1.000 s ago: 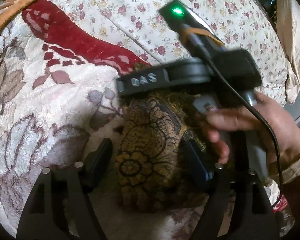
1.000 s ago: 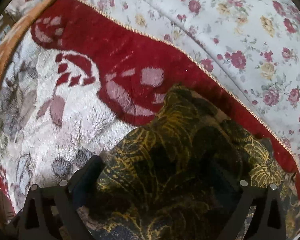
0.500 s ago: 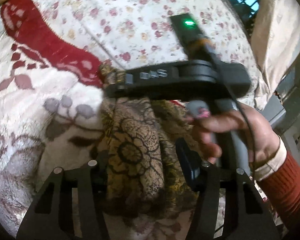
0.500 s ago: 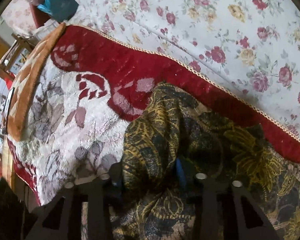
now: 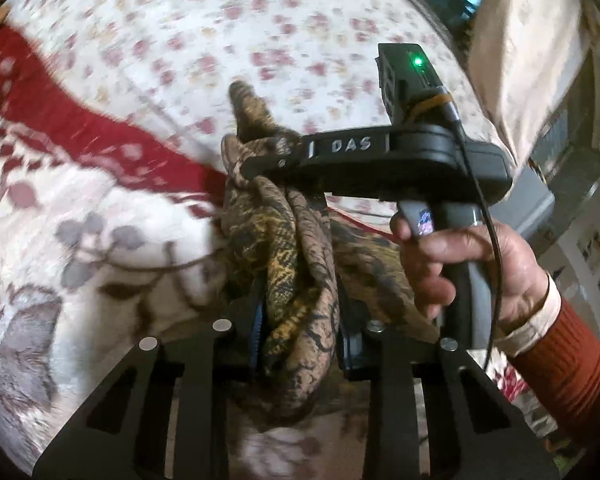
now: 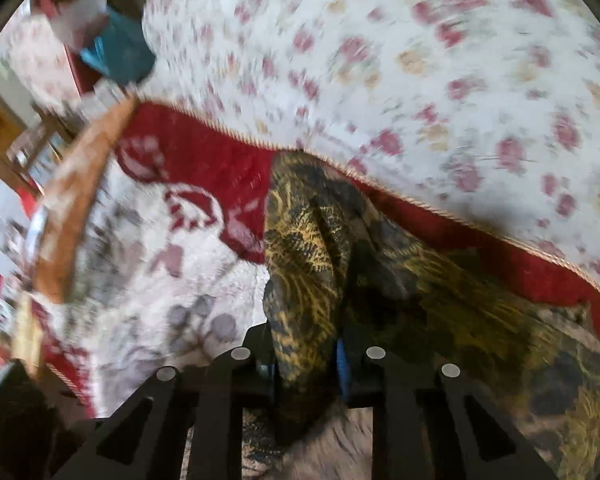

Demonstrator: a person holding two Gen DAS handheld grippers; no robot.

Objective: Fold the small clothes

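Both closing grippers pinch bunched, lacy gold-patterned cloth point(image 5: 296, 264) over plush blanket point(image 5: 100, 208).

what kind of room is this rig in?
Likely a bedroom at home: the work surface is a bed with a floral sheet and a plush red-and-white blanket, with a curtain alongside.

The dark gold-patterned cloth point(image 6: 304, 248) lay on the red-bordered plush blanket point(image 6: 196, 168), the rose-printed white bedsheet point(image 6: 440, 80) beyond it.

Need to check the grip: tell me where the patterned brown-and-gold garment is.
The garment is bunched between both closing tongs, left tongs and right tongs, above the plush red-and-white blanket.
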